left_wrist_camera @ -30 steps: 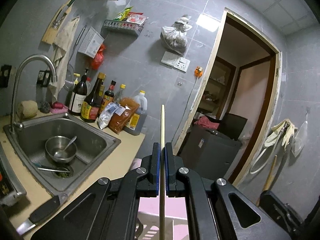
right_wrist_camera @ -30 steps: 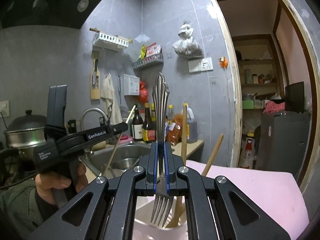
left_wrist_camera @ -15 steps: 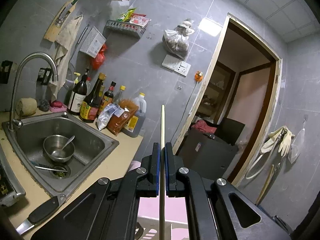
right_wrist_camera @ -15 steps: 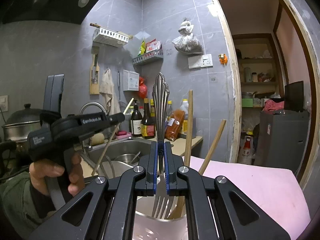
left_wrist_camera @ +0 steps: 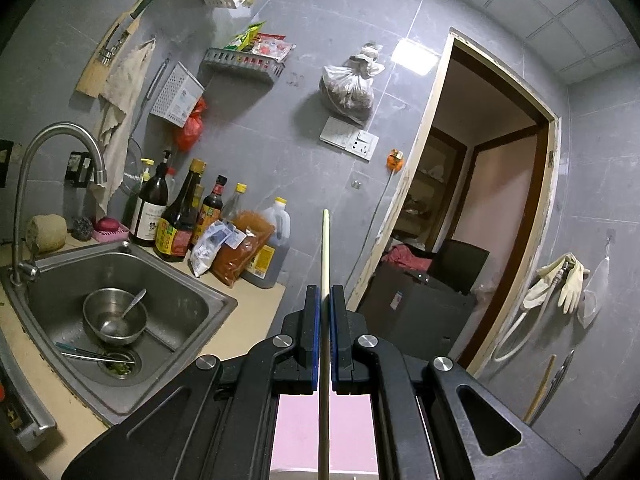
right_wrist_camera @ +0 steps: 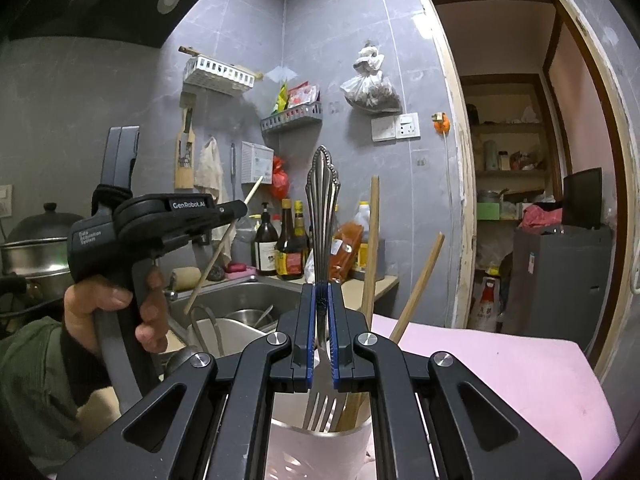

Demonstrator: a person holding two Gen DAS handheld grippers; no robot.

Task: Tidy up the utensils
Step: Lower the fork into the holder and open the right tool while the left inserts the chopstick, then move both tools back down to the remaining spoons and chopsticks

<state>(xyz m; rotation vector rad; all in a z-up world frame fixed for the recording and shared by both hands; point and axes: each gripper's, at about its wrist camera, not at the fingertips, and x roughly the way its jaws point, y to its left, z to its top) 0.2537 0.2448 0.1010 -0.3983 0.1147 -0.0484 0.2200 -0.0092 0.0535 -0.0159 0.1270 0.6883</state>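
In the left wrist view my left gripper (left_wrist_camera: 325, 294) is shut on a pale chopstick (left_wrist_camera: 326, 248) that stands upright, its lower end over a pink surface (left_wrist_camera: 298, 432). The right wrist view has my right gripper (right_wrist_camera: 321, 292) shut on a silver fork (right_wrist_camera: 322, 208), ornate handle up. Its tines hang just inside the rim of a white utensil holder (right_wrist_camera: 320, 454). Two wooden sticks (right_wrist_camera: 373, 240) lean in that holder. To the left, a hand carries my left gripper (right_wrist_camera: 236, 211) with the slanted pale chopstick (right_wrist_camera: 216, 256), apart from the holder.
A steel sink (left_wrist_camera: 192, 304) with a bowl and spoon (left_wrist_camera: 114, 316) lies at the left, under a tap (left_wrist_camera: 60, 132). Sauce bottles (left_wrist_camera: 180, 220) line the wall behind it. A pink board (right_wrist_camera: 500, 380) lies right of the holder. An open doorway (left_wrist_camera: 480, 200) is at the right.
My left gripper with the chopstick has risen and come a little nearer the holder in the right wrist view. The right gripper and fork have hardly moved.
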